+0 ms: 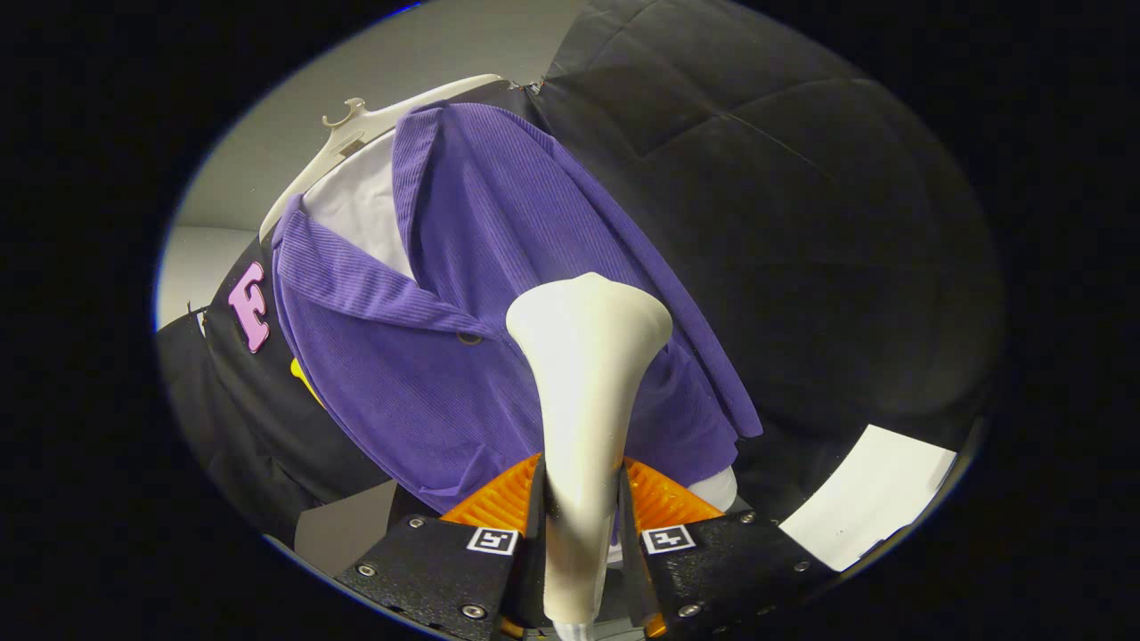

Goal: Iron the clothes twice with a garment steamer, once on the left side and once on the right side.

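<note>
Both fingers [525, 525] of the gripper [581, 516] clamp the garment steamer [583, 383] handle, head aimed at the purple corduroy jacket [481, 294] on its hanger [356, 129], probably to steam one side.

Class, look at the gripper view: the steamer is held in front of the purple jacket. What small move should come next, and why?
Probably ease the garment steamer forward until its head meets the fabric, then begin a stroke along one side. The gripper is shut on its handle, and the head faces the purple corduroy jacket near its button, on a white hanger. Whether it touches yet, I cannot tell.
</note>
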The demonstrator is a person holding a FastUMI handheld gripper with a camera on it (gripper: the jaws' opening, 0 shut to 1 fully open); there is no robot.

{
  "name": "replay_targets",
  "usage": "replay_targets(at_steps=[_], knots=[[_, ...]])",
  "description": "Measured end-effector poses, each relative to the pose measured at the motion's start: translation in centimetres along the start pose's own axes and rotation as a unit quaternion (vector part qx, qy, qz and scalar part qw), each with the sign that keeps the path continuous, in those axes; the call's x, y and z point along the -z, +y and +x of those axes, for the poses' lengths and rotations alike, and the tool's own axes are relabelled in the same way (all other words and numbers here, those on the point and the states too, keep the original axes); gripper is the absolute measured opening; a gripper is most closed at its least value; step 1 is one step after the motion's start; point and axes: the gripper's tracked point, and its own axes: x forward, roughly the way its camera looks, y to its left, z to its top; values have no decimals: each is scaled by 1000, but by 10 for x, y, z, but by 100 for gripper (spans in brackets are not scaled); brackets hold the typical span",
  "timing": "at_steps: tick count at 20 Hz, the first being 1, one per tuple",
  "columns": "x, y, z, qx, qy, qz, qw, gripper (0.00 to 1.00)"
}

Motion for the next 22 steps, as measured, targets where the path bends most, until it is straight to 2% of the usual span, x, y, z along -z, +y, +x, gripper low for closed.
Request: replay_targets(at_steps=[13, 19, 22], knots=[[108, -39, 16, 48, 92, 10, 995, 36], [146, -37, -3, 51, 110, 6, 993, 36], [157, -29, -31, 44, 113, -1, 993, 36]])
